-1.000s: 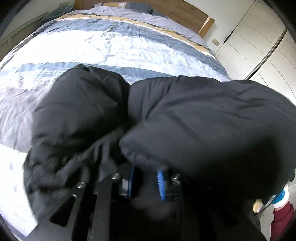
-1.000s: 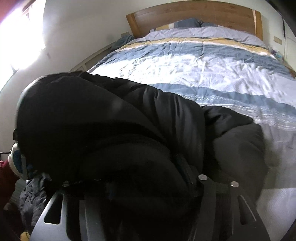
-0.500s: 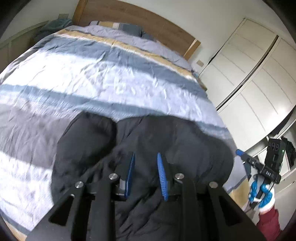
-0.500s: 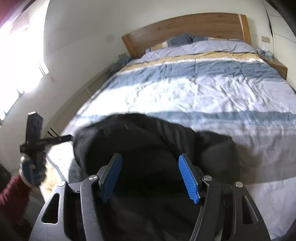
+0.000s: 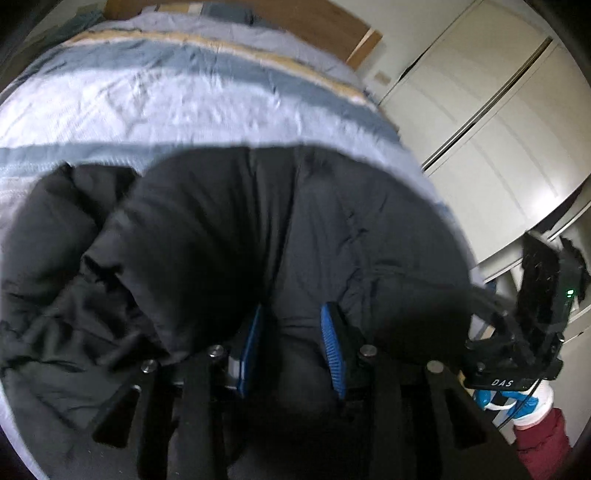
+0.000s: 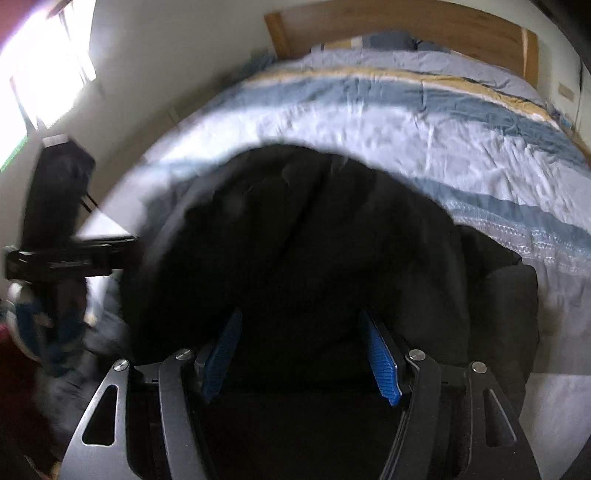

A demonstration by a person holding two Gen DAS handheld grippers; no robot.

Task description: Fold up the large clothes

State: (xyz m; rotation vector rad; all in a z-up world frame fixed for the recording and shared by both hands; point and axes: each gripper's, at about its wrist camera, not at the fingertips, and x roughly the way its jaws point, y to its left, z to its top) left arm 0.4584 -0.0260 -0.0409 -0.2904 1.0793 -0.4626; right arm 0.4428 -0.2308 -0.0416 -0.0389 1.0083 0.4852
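A black puffer jacket (image 5: pixel 229 236) lies bunched on the near end of the bed, folded over itself; it also fills the right wrist view (image 6: pixel 314 240). My left gripper (image 5: pixel 291 339) is low over the jacket's near edge, jaws partly open, with a fold of black fabric bulging between the blue pads (image 5: pixel 330 347). My right gripper (image 6: pixel 301 347) is open wide just above the jacket, nothing held between its blue pads (image 6: pixel 380 363). The right gripper body (image 5: pixel 532 314) shows at the right of the left wrist view.
The bed has a striped blue, white and yellow duvet (image 5: pixel 184 92) and a wooden headboard (image 6: pixel 406 26). White wardrobe doors (image 5: pixel 480 110) stand to the right of the bed. A bright window (image 6: pixel 48 62) is on the left wall.
Both grippers let go of the jacket, which dropped onto the bed, and pulled back. Since half a second ago both have moved down close to the jacket again.
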